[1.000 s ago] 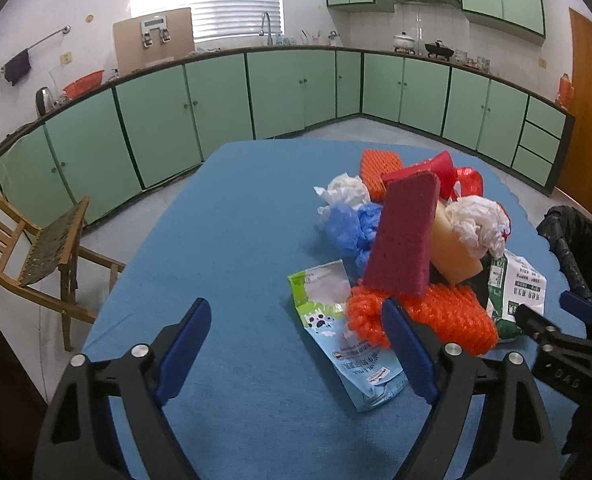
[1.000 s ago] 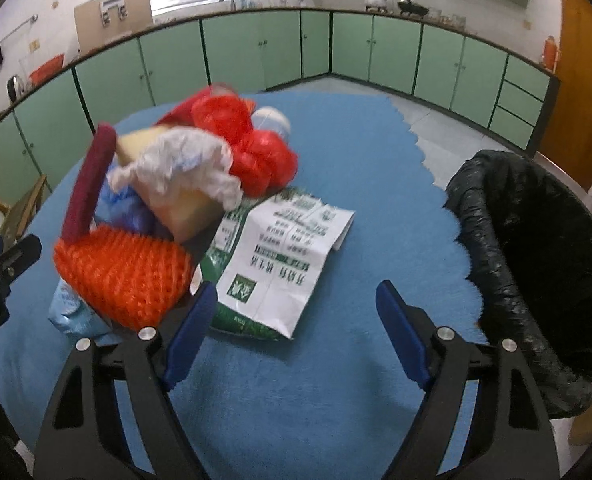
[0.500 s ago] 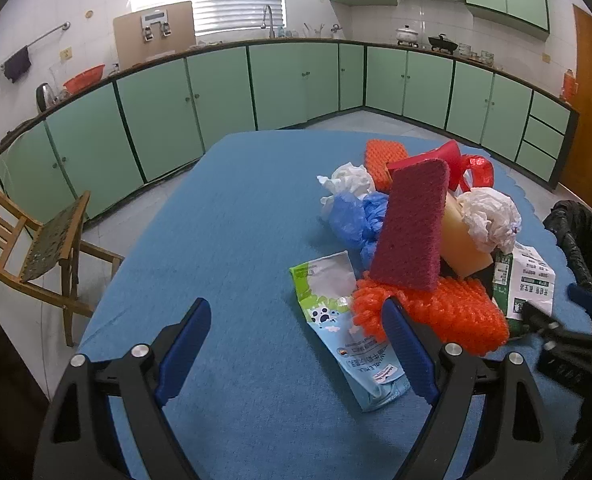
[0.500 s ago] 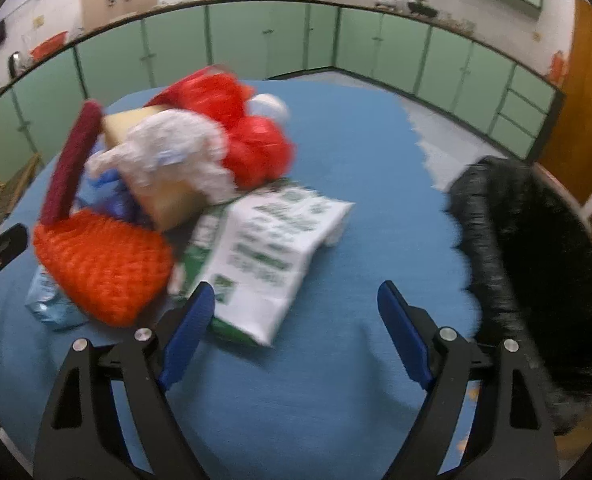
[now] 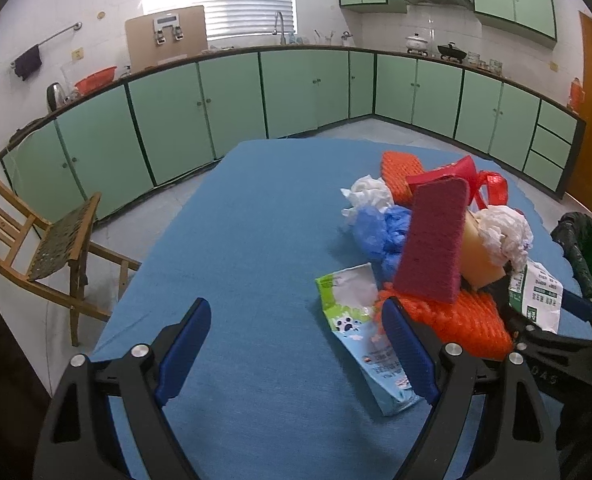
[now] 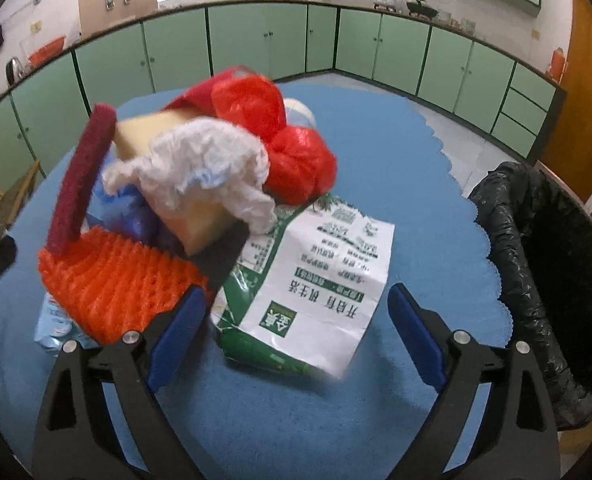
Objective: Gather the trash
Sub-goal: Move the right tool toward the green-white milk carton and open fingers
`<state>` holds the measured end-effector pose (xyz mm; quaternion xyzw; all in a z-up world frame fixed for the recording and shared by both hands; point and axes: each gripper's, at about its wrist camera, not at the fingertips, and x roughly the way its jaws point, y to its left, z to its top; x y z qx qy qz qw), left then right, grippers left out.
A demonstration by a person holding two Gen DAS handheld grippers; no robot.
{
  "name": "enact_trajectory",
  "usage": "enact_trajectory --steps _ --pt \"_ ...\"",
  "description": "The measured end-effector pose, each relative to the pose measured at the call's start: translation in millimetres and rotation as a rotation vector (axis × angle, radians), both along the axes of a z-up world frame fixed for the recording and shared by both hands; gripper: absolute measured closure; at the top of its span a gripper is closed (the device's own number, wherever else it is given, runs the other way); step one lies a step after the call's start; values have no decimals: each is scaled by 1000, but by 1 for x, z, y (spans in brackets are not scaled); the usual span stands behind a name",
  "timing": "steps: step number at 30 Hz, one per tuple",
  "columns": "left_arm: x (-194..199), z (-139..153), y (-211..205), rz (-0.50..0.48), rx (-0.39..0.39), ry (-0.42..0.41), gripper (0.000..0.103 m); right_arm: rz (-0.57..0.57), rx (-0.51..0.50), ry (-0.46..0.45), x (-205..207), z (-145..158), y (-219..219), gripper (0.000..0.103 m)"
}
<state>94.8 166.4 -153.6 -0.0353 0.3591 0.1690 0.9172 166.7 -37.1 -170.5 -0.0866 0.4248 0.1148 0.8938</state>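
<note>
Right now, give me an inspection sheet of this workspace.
Surface: table under a blue cloth.
Job's things: trash pile heaped mid-table; green-and-white packet lying flat; black-lined bin at the table's right edge.
Clutter: nothing seen beyond the trash.
Grippers: left gripper open, empty, with the blue pouch beside it; right gripper open, empty, facing the packet.
Cables: nothing seen.
Surroundings: green cabinets, wooden chair.

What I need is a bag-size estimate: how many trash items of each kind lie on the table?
Foam nets: 2
Packets: 2
Sponges: 2
Crumpled bags: 4
Total: 10 visible; the pile may hide more.
</note>
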Motion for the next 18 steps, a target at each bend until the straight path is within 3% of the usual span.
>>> enact_trajectory --steps 9,11,14,18 --pt "4 -6 -4 -10 -12 13 17 -67 -58 -6 -3 8 -39 13" --pt "5 -7 -6 -17 -11 16 17 -71 -30 -7 -3 12 -45 13" --pt "4 -8 -10 -27 -10 19 17 -55 11 -10 2 16 -41 13" --pt "4 -6 -11 -34 -3 17 17 -51 -15 -16 15 10 -31 13"
